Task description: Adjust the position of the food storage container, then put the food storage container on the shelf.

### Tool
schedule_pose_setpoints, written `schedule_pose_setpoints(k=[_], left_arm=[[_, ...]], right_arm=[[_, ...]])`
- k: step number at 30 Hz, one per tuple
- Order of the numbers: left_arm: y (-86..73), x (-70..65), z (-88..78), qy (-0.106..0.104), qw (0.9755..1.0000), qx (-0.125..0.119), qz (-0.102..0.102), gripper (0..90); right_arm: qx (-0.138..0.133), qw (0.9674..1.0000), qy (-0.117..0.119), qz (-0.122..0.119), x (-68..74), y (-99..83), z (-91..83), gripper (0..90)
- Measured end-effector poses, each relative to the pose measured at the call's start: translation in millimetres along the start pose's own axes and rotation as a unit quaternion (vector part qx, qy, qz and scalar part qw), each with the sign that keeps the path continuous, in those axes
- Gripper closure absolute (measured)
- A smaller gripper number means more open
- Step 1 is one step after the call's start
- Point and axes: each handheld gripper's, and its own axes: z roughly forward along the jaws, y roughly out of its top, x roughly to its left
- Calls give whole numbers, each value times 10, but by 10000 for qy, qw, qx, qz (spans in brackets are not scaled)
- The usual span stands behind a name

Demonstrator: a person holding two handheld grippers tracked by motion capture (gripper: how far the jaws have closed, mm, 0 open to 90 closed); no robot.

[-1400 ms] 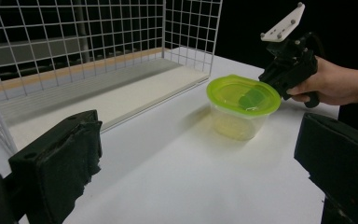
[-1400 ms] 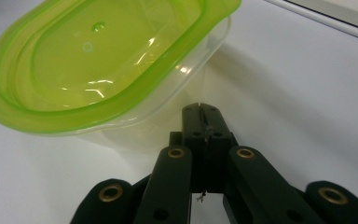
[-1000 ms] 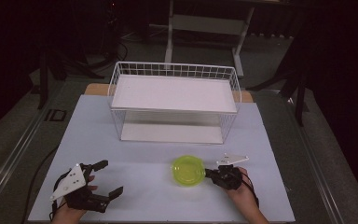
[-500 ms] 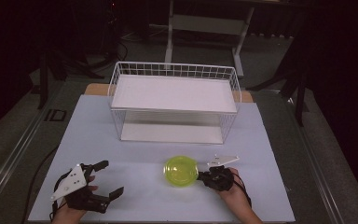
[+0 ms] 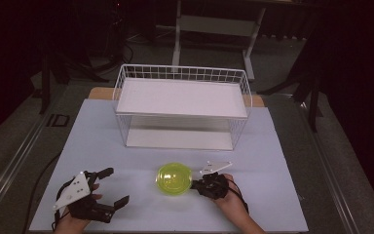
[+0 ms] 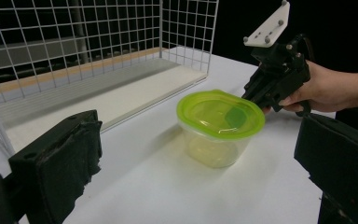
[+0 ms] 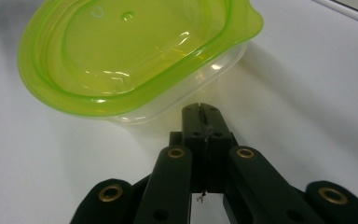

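Dark room all around, black curtains and stands at the back, and in the middle a white table (image 5: 102, 146) under the light. At its far half stands a white wire basket (image 5: 182, 78) with a flat white shelf board across it and a second board at the bottom.

Near the front edge sits the round clear plastic container with a lime-green lid (image 5: 174, 179), upright, lid on top. It's roundish, so no strong long axis, but the lid has a small pointed tab, and in the left gripper view that tab (image 6: 254, 119) points toward the right gripper. In the right gripper view the container (image 7: 130, 65) tilts a little, its near edge lifted off the table.

The right gripper (image 5: 198, 185) lies low, just beside the container's right side, the person's hand (image 5: 233, 202) behind it. Its jaws are pressed together, tips right at the container's wall below the lid rim, pinching nothing. Whether the tips actually touch the plastic I can't tell.

The left gripper (image 5: 111, 187) rests at the front left corner, well apart from the container, jaws spread wide with nothing between them.
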Motion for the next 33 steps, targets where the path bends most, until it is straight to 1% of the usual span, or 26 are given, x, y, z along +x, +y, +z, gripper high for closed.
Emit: schedule_pose_setpoints(k=[3,6,7,9,10,11,12,13,14,15,16,17,18,19,20,21,23,25,27,28,30,31,33], left_arm=[[-1,8,-2,-2,10000,5,-3,16],[-1,8,-4,-6,10000,4,2,15],[-1,8,-5,-12,10000,7,6,15],[-3,7,-4,-48,10000,-20,-30,15],[-3,7,-4,-48,10000,-20,-30,15],[-3,5,-1,-101,9999,-63,-70,15],[-3,5,-1,-101,9999,-63,-70,15],[0,1,4,-127,9999,-57,-77,15],[0,1,4,-127,9999,-57,-77,15],[-2,-3,8,-160,9998,-64,-82,15],[-2,-3,8,-160,9998,-64,-82,15],[-6,-4,12,-262,9995,-121,-163,15],[-7,-5,14,-277,9994,-118,-165,15],[-6,-8,20,-299,9994,-111,-162,15],[-4,-13,28,-316,9993,-87,-153,15],[-2,-21,34,-319,9994,-49,-124,15],[10,-46,48,-353,9994,41,-43,15],[29,-79,55,-337,9993,124,84,15],[50,-103,57,-405,9991,65,108,15],[67,-111,59,-423,9990,67,142,15],[95,-135,59,-427,9988,-36,246,15],[112,-144,61,-446,9987,-19,251,15],[136,-163,70,-505,9985,-46,220,15]], right_arm=[[-8,10000,27,-17,15,19,30,900],[16,10000,-2,-48,21,22,27,900],[37,9998,-125,-129,14,15,-6,897],[7,9998,-182,-129,8,9,-55,837],[7,9998,-182,-129,8,9,-55,837],[-44,9995,-268,-183,-4,6,-137,785],[-44,9995,-268,-183,-4,6,-137,785],[-100,9992,-334,-219,-6,2,-211,736],[-100,9992,-334,-219,-6,2,-211,736],[-151,9990,-373,-213,-9,-16,-308,667],[-159,9987,-424,-235,0,-24,-341,605],[-159,9987,-424,-235,0,-24,-341,605],[-243,9981,-506,-244,20,-54,-434,521],[-261,9980,-522,-236,33,-61,-468,471],[-322,9978,-526,-247,48,-68,-506,408],[-347,9980,-475,-219,60,-70,-542,349],[-437,9978,-436,-222,87,-72,-613,282],[-615,9972,-383,-179,118,-72,-682,246],[-705,9968,-345,-146,142,-64,-738,222],[-746,9965,-330,-153,155,-58,-762,207],[-835,9959,-301,-154,186,-40,-808,186],[-884,9956,-261,-148,204,-27,-827,169],[-990,9947,-214,-170,238,-2,-864,162]])
